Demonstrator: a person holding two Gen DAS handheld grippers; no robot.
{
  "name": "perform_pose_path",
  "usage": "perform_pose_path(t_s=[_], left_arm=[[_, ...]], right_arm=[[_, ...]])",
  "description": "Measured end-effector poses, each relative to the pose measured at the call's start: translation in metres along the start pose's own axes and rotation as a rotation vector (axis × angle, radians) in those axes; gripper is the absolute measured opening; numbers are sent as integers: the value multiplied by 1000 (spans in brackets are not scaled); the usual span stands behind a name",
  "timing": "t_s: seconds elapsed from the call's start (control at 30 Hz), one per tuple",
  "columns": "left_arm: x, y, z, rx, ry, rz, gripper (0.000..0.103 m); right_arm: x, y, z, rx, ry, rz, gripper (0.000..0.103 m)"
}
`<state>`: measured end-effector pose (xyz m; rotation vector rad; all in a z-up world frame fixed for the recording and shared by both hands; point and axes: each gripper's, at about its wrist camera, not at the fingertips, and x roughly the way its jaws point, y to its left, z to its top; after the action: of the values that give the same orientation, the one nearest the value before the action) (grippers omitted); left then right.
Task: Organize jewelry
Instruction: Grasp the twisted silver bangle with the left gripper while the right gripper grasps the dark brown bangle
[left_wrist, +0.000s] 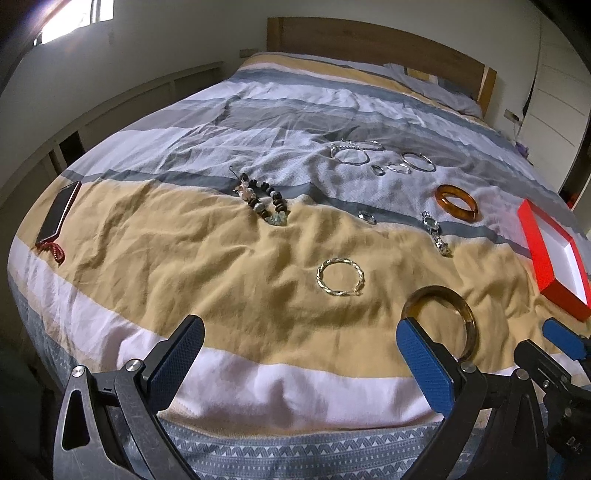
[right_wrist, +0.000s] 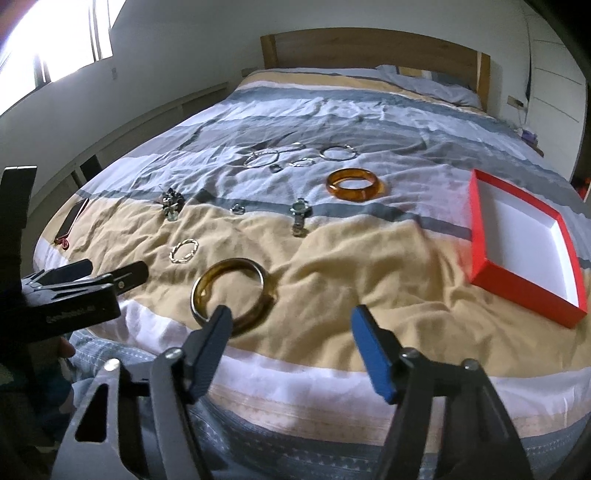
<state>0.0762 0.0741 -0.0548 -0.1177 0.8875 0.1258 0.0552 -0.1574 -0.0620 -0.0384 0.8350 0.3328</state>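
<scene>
Both grippers, L (left_wrist: 301, 354) & R (right_wrist: 291, 343), fingers spread, nothing held. Dark bangle (right_wrist: 233, 291) lower centre on bed (right_wrist: 332, 258); red box (right_wrist: 524, 243) at right.

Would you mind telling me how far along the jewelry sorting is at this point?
Nothing looks sorted yet: the red cardboard box with white lining is empty. Neither the left gripper nor the right gripper holds anything; both are open near the dark amber bangle. Left on the striped bedspread: the orange amber bangle, twisted gold bracelet, silver wristwatch, beaded bracelet and silver bangles.
</scene>
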Motion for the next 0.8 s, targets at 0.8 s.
perform_pose_path(t_s=[0.8], left_arm=[[63, -5, 30, 32, 104, -122, 72]], right_arm=[[65, 8, 16, -11, 140, 105, 38]])
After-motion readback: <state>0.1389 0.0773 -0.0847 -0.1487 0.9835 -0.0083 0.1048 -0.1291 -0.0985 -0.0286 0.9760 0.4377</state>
